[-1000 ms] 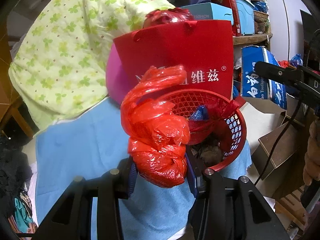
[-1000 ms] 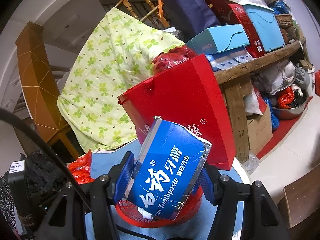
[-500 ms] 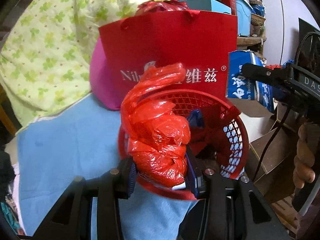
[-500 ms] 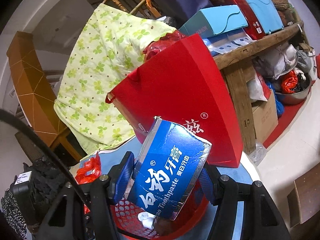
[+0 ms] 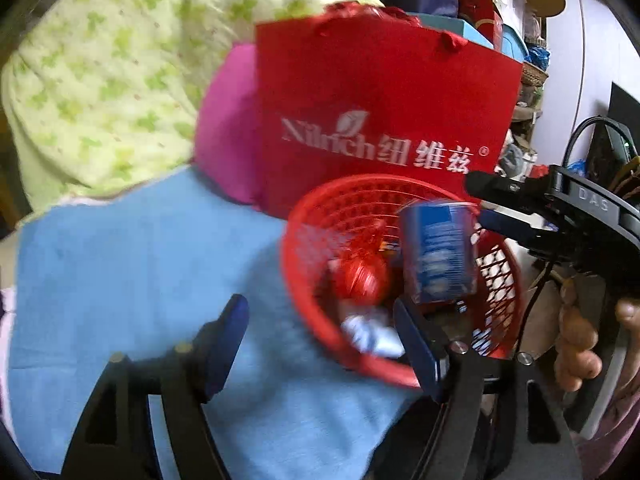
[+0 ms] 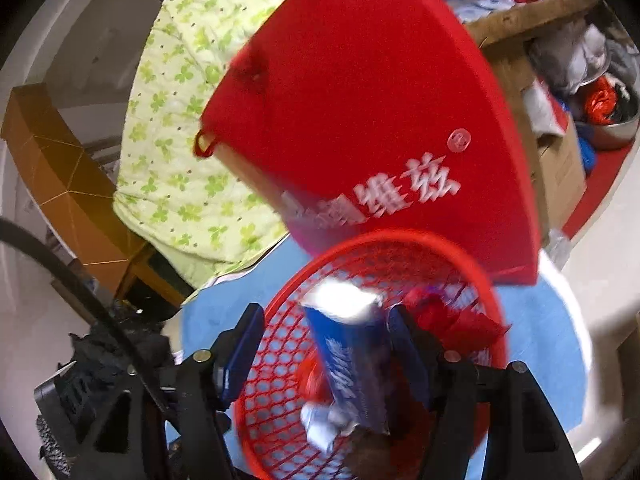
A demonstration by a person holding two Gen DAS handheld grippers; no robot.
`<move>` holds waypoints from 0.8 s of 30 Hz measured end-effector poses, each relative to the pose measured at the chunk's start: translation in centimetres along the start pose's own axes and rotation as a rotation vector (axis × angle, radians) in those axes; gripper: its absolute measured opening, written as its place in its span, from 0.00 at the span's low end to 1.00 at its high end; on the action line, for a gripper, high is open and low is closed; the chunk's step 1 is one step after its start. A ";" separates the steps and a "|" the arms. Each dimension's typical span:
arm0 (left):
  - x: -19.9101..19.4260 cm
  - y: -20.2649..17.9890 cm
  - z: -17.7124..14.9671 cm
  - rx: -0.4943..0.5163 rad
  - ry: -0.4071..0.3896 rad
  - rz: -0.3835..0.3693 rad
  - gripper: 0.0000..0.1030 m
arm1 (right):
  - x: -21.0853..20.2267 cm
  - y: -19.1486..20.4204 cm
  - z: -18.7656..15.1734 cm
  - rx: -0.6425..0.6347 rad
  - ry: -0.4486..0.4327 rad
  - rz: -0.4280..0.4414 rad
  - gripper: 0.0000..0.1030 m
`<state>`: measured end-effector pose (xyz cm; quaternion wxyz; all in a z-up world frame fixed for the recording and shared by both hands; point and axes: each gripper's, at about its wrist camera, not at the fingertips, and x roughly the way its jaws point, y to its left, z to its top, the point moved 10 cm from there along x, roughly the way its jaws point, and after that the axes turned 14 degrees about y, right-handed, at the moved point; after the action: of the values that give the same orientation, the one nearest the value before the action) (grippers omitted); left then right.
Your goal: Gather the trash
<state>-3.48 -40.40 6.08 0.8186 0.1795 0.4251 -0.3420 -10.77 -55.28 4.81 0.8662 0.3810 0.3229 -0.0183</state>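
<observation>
A red mesh basket point(image 5: 316, 216) point(image 6: 280, 344) stands on a blue cloth. My left gripper point(image 5: 320, 332) is open and empty just before its near rim. A crumpled red plastic bag point(image 5: 362, 280) lies inside the basket with white and dark scraps. My right gripper point(image 6: 326, 344) is open above the basket; it also shows from the side in the left wrist view point(image 5: 492, 204). The blue toothpaste box point(image 5: 438, 252) point(image 6: 352, 364) stands tilted inside the basket, blurred, between the parted right jaws and close to the right one.
A red paper bag point(image 5: 380, 112) point(image 6: 360, 120) stands right behind the basket, with a pink bag point(image 5: 226, 136) beside it. A green-flowered quilt point(image 5: 100, 80) hangs at the left. The blue cloth point(image 5: 140, 260) covers the table. Cluttered shelves and boxes are at the right.
My left gripper opened and the red plastic bag dropped into the basket. My right gripper moved over the basket and opened, and the toothpaste box fell in.
</observation>
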 end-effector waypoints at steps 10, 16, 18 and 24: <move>-6.5 5.1 -1.4 -0.055 -0.098 0.204 0.85 | -4.1 5.0 -4.1 -0.187 -0.063 -0.138 0.71; -10.4 6.6 -2.5 -0.092 -0.134 0.286 0.92 | -6.8 7.7 -7.2 -0.273 -0.057 -0.267 0.71; -11.5 6.8 -3.1 -0.094 -0.141 0.319 0.92 | -7.7 8.5 -8.2 -0.300 -0.052 -0.285 0.71; -14.9 7.4 -4.6 -0.111 -0.164 0.374 0.93 | -10.5 11.6 -10.6 -0.382 -0.071 -0.323 0.71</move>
<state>-6.85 -26.43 15.63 0.9083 0.1815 0.3344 -0.1736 -21.64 -42.20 13.00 0.9190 0.1528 0.3468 -0.1085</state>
